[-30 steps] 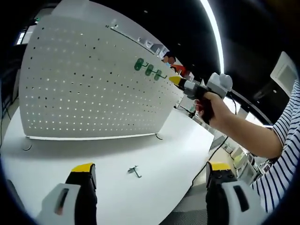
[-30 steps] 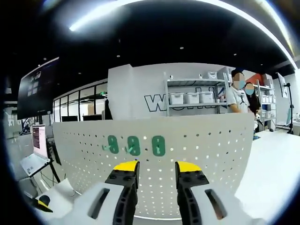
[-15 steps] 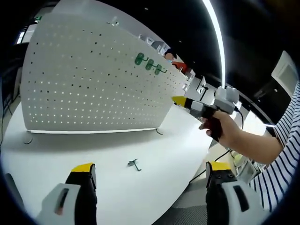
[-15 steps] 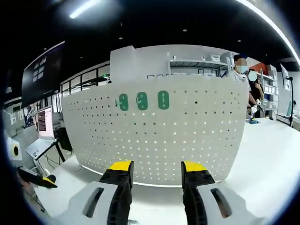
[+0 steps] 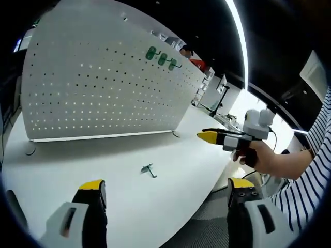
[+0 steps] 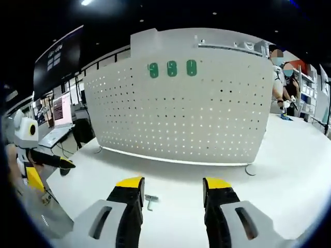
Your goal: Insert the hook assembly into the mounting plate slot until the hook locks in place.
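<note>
1. While both grippers hang over it, the white table (image 5: 170, 170) spreads under and ahead of each pair of jaws.
2. Standing upright on the table well beyond the jaws, the pegboard (image 5: 103, 77) is white and full of small holes; in the right gripper view (image 6: 181, 108) it faces the jaws square on.
3. High on the pegboard, far above the jaw tips, three green hooks (image 5: 160, 57) sit side by side (image 6: 172, 68).
4. Reaching in from the right of the left gripper view, the right gripper (image 5: 209, 137) is held in a hand (image 5: 261, 157) with a striped sleeve behind; its yellow tips show together there. In its own view (image 6: 172, 185) the jaws stand apart, released, with nothing between them.
5. Down at the bottom of its own view, the left gripper (image 5: 168, 188) has its jaws spread wide, holding nothing.
6. Lying flat on the table, the small metal hook (image 5: 149, 170) rests ahead of the left jaws, between them and the pegboard; in the right gripper view it (image 6: 150, 200) lies just beside the left jaw tip, untouched.
</note>
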